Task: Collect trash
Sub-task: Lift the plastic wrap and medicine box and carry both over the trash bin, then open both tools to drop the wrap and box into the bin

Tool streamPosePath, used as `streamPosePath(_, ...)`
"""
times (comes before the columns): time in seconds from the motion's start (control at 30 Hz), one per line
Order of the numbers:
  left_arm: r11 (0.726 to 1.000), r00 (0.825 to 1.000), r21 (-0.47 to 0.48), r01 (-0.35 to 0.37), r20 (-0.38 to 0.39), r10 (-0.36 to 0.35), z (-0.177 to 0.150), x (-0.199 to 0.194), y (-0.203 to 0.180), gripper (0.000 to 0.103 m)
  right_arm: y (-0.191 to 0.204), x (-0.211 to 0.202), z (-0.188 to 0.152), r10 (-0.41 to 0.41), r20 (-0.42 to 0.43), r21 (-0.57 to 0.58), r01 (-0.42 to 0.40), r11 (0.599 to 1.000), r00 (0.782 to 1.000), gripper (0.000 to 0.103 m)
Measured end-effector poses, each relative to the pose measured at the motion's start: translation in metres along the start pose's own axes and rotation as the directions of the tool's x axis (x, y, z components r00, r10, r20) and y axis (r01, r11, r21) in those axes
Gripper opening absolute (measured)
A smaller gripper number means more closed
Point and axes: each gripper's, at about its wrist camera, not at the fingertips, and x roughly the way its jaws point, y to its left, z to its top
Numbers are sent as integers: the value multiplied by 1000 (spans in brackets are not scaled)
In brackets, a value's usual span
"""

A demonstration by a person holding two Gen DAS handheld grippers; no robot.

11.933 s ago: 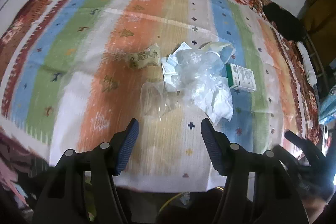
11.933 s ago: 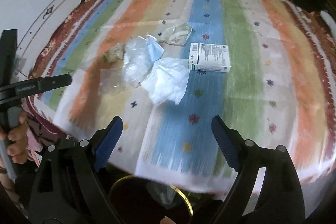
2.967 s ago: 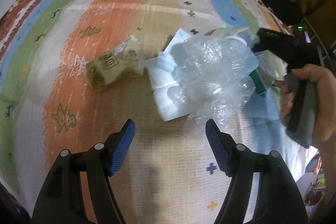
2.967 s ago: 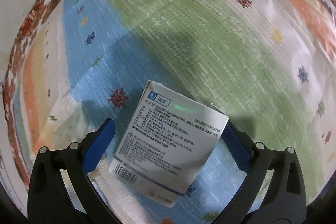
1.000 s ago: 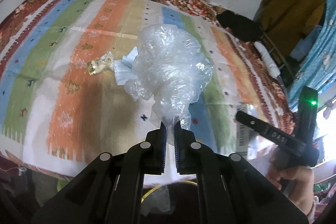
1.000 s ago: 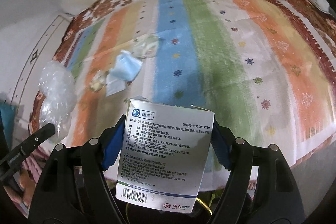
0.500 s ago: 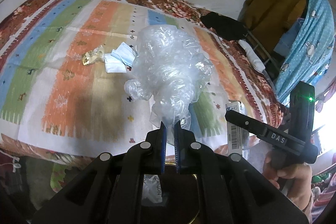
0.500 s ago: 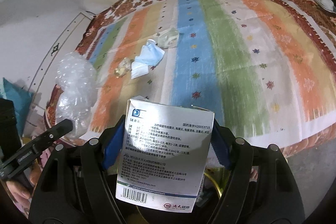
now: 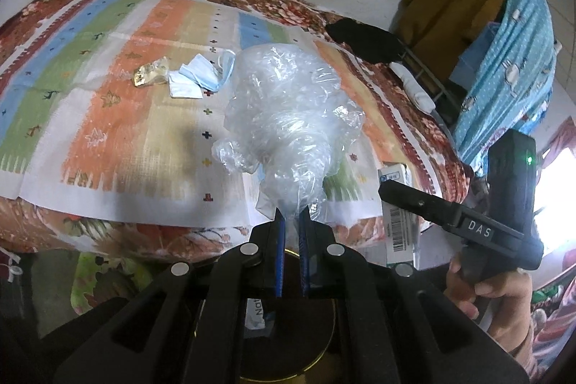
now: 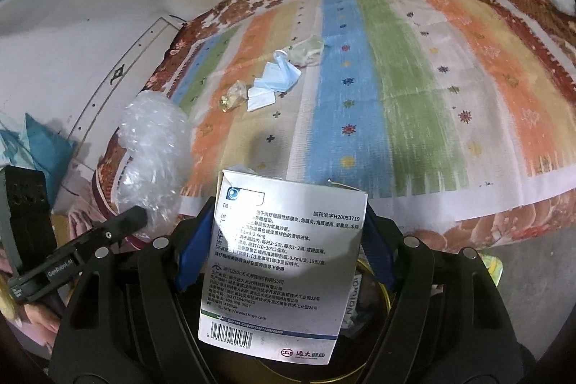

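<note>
Left gripper (image 9: 291,216) clenched on the clear plastic bag (image 9: 288,117); right gripper (image 10: 284,240) grasped the medicine box (image 10: 284,261), both above the bin (image 10: 378,290). Beyond them, the face mask (image 10: 279,74), yellow wrapper (image 10: 234,95) and clear wrapper (image 10: 309,49) remained uncollected on the bedspread (image 10: 396,89).

A bed (image 9: 118,218) carries a striped, floral-bordered spread (image 10: 403,89). On the spread lie a blue face mask (image 10: 279,74), white paper (image 10: 261,98), a yellowish wrapper (image 10: 233,95) and clear packaging (image 10: 309,49)
</note>
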Motion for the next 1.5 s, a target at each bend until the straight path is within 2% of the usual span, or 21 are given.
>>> streamPosePath(0.2,999,999,45,-24,30,23,-17,-10,-5,6,14,-11,-22,-5,17,-56,6,998,1000,70)
streamPosePath(0.53,996,999,77,-38,-6,39,-60,-17,-9,6,29,-20,-57,-66,19,-132,68,989,998,70)
streamPosePath(0.8,996,995,83,-36,-88,43,-99,-19,-12,6,37,-17,-94,-102,-29,-161,96,982,994,70)
streamPosePath(1.0,994,984,86,-70,-160,83,-128,-14,-14,6,38,-20,-111,-105,-48,-167,96,981,993,70)
streamPosePath(1.23,990,974,85,-109,-189,124,-130,-7,-13,6,40,-19,-114,-108,-58,-173,96,980,992,70)
streamPosePath(1.43,990,971,86,-110,-203,125,-132,-1,-14,6,38,-16,-115,-106,-67,-157,95,983,992,71)
streamPosePath(1.5,990,971,91,-107,-203,124,-132,0,-16,10,36,-15,-114,-102,-76,-136,91,987,992,72)
